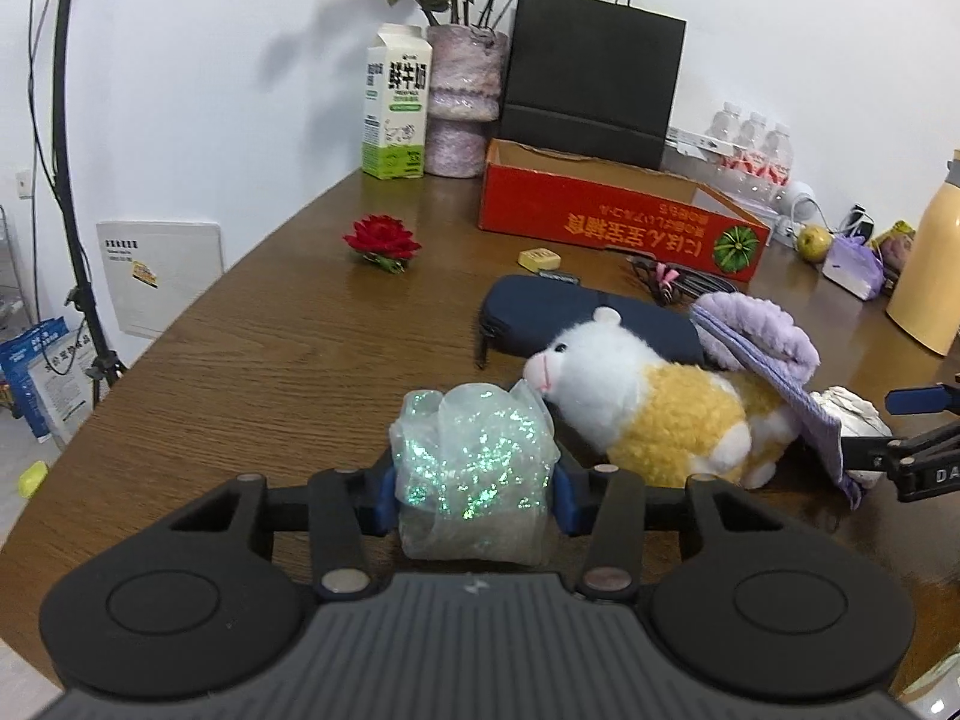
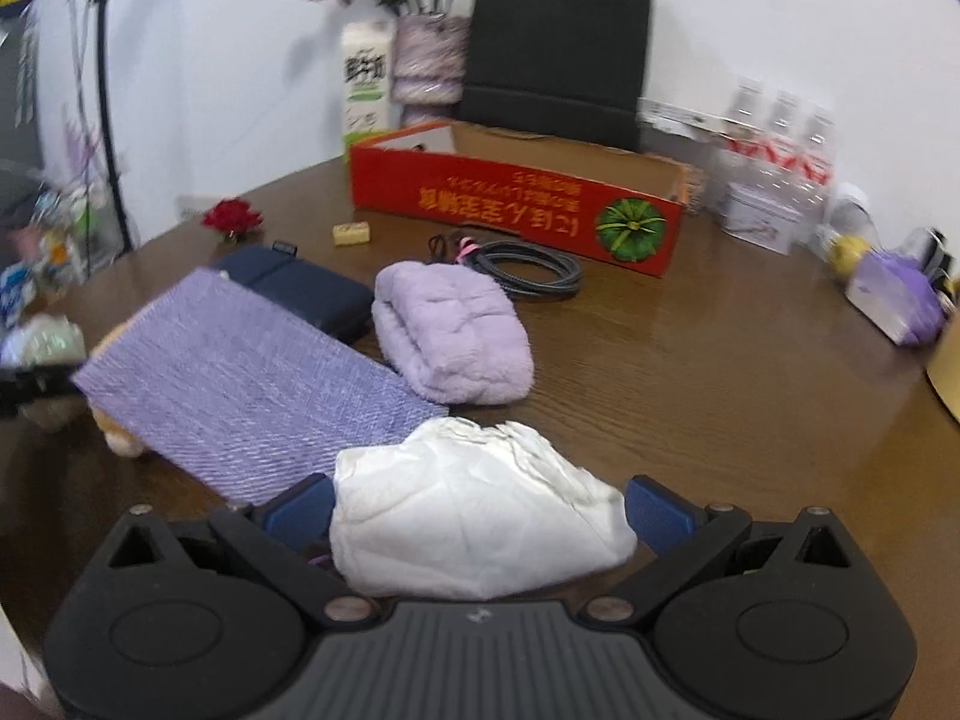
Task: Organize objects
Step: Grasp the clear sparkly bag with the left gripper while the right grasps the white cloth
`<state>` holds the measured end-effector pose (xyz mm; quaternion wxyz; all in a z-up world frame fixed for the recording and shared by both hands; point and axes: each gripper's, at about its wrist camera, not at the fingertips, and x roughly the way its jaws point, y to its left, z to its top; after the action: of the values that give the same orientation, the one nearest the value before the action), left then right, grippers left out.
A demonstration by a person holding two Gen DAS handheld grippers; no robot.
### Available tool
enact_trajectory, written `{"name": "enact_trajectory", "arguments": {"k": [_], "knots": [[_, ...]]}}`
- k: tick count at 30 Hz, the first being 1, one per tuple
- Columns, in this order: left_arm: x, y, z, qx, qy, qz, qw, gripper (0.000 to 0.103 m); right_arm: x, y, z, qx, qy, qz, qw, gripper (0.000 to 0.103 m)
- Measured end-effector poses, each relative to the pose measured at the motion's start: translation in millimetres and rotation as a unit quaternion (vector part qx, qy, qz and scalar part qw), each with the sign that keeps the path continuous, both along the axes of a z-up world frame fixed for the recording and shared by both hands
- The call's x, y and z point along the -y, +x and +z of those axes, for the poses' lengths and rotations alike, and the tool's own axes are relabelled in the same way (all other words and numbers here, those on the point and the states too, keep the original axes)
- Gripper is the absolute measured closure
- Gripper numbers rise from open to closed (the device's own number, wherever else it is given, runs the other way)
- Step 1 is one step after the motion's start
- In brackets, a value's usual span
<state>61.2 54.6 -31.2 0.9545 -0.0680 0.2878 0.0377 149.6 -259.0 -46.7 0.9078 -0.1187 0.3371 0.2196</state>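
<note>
My left gripper (image 1: 474,498) is shut on a bundle of clear glittery ribbon (image 1: 474,456) just above the brown table (image 1: 270,360). A white and yellow plush animal (image 1: 660,414) lies right behind the bundle, partly under a purple woven mat (image 2: 240,378). My right gripper (image 2: 480,510) stands wide open with a crumpled white cloth (image 2: 468,480) lying between its blue pads; whether the pads touch it I cannot tell. The right gripper (image 1: 870,429) also shows at the right edge of the left wrist view. A folded lilac towel (image 2: 456,336) lies beyond the cloth.
A navy case (image 2: 300,288), a coiled cable (image 2: 528,270), a yellow block (image 2: 351,233) and a red rose (image 2: 231,216) lie mid-table. Behind stand a red cardboard box (image 2: 516,204), a milk carton (image 1: 396,102), a black bag (image 1: 591,84) and a yellow flask (image 1: 930,264).
</note>
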Motion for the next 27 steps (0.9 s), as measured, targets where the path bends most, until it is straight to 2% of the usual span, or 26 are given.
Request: {"name": "enact_trajectory", "arguments": {"k": [4, 14, 21, 27], "knots": [[1, -3, 5, 0.004, 0.004, 0.010, 0.9999, 0.054, 9, 20, -8, -0.024, 0.018, 0.020, 0.999, 0.000], [9, -9, 11, 0.009, 0.010, 0.017, 0.9998, 0.053, 25, 29, -17, -0.001, 0.029, 0.042, 0.999, 0.000], [10, -15, 13, 0.012, 0.010, 0.020, 0.9997, 0.053, 31, 30, -17, -0.001, 0.047, 0.032, 0.998, 0.000], [9, -18, 13, 0.016, 0.008, 0.020, 0.9996, 0.053, 37, 29, -16, 0.002, 0.061, 0.015, 0.998, 0.009]]}}
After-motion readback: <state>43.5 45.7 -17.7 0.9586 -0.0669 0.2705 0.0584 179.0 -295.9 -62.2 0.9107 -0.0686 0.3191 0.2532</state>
